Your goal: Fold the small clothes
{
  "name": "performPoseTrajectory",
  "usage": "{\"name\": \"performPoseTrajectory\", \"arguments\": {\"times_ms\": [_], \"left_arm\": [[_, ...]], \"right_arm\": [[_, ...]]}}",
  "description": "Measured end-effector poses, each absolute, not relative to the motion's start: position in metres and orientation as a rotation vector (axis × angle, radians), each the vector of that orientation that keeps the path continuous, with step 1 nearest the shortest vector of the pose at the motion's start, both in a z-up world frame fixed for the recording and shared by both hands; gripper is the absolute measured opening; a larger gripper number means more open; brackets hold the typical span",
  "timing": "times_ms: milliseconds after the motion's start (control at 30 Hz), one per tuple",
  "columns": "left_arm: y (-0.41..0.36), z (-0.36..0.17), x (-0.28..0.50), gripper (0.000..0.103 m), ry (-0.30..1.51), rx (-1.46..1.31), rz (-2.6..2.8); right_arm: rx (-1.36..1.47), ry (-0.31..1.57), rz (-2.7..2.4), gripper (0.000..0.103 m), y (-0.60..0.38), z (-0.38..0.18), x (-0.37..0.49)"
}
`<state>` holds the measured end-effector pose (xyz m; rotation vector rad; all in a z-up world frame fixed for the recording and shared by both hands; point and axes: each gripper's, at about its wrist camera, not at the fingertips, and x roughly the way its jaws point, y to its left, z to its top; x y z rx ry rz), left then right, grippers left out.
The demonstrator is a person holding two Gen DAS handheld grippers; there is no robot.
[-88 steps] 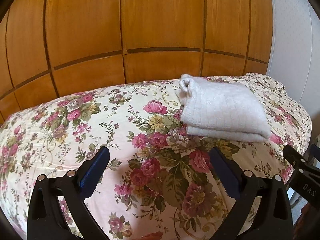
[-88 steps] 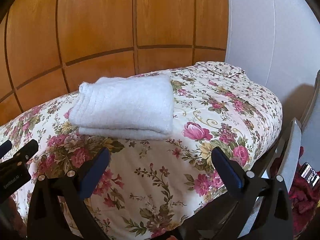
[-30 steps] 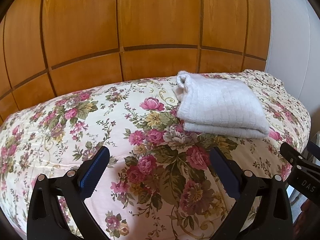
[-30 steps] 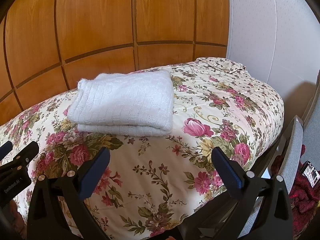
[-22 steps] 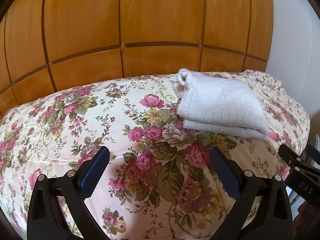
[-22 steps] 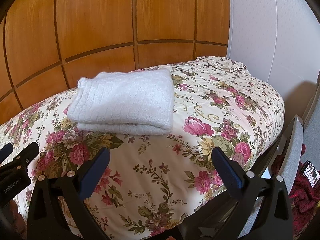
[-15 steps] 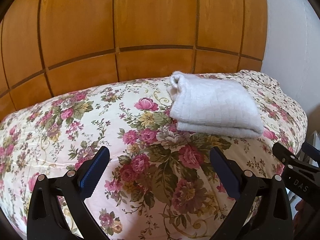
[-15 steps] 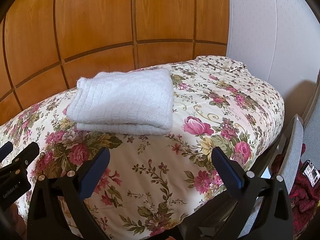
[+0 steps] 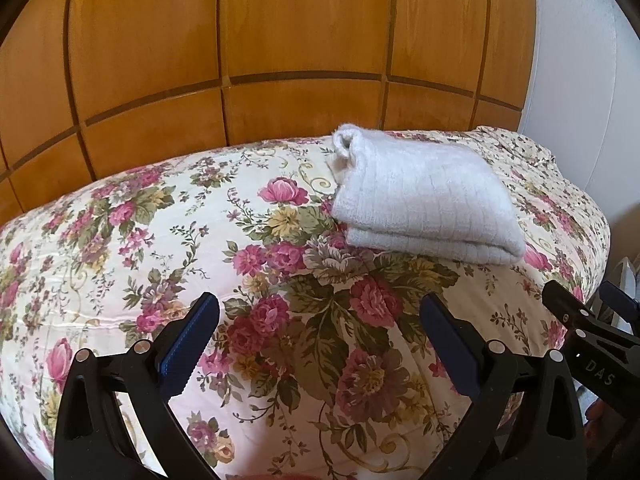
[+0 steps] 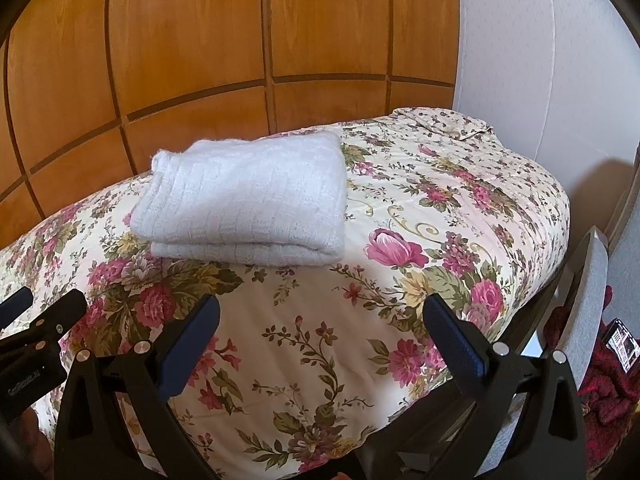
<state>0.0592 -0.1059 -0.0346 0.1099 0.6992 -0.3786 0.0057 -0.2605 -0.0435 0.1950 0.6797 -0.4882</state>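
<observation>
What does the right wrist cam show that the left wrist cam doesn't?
Only the right wrist view: a grey chair back beside the bed, dark red fabric behind it with a small dark device on top, and the bed's right edge dropping away.

Only the left wrist view: the quilt's left half, and the garment's rolled end.

Both: the folded white knit garment lying on the floral quilt, the wood-panel wall, and both hand-held grippers, left and right, open and empty.

Folded garment point(image 9: 424, 204) on bedspread point(image 9: 168, 240), before panelling point(image 9: 280, 40)
</observation>
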Motion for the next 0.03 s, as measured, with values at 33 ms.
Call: {"name": "performPoseTrajectory", "arguments": {"times_ms": [33], "left_arm": [[-0.1062, -0.036, 0.0606, 0.099, 0.704, 0.111, -0.381]], "right_arm": [[0.196, 0.684, -0.488, 0.101, -0.2615, -0.0444, 0.0064]]}}
